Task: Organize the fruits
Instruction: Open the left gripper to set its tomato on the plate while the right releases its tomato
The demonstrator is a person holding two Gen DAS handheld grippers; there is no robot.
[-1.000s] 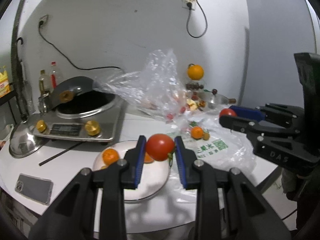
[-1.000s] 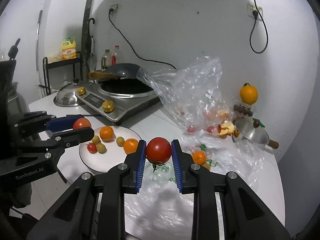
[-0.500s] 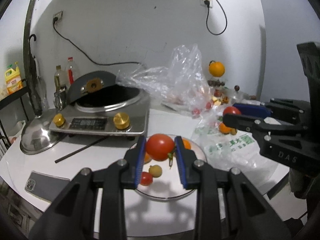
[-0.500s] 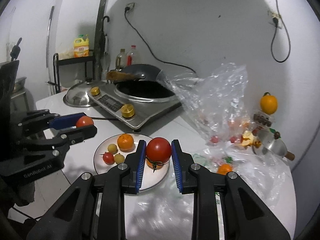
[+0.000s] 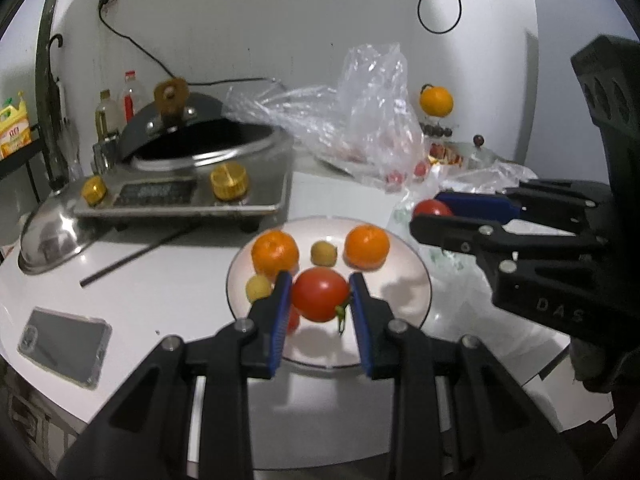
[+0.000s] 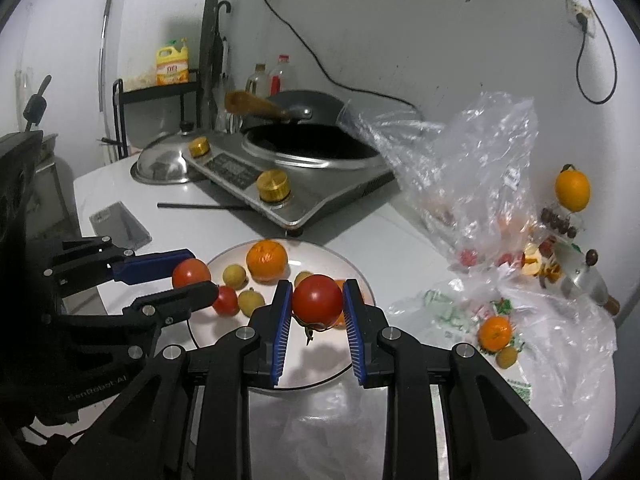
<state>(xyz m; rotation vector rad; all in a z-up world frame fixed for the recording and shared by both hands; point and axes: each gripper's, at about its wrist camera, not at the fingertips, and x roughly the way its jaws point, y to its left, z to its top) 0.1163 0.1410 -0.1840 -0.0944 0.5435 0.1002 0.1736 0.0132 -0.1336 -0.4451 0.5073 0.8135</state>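
Observation:
My left gripper (image 5: 320,298) is shut on a red tomato (image 5: 319,294) just above the near side of a white plate (image 5: 416,296). On that plate lie two oranges (image 5: 275,251), small yellow fruits (image 5: 323,253) and a small red one. My right gripper (image 6: 316,304) is shut on a second red tomato (image 6: 318,298), hovering over the plate's (image 6: 224,332) right side. In the left wrist view the right gripper (image 5: 430,216) comes in from the right with its tomato. In the right wrist view the left gripper (image 6: 192,280) comes in from the left.
A steel cooker (image 5: 184,184) with a black wok stands behind the plate, a pot lid (image 5: 48,236) and a phone (image 5: 64,340) to its left, a black chopstick (image 5: 132,254) between. Crumpled plastic bags (image 6: 472,184) with more fruit lie at the right, with an orange (image 6: 494,332) on them.
Both grippers have come down and in toward the plate, each keeping its tomato. The plate now sits directly under both sets of fingers.

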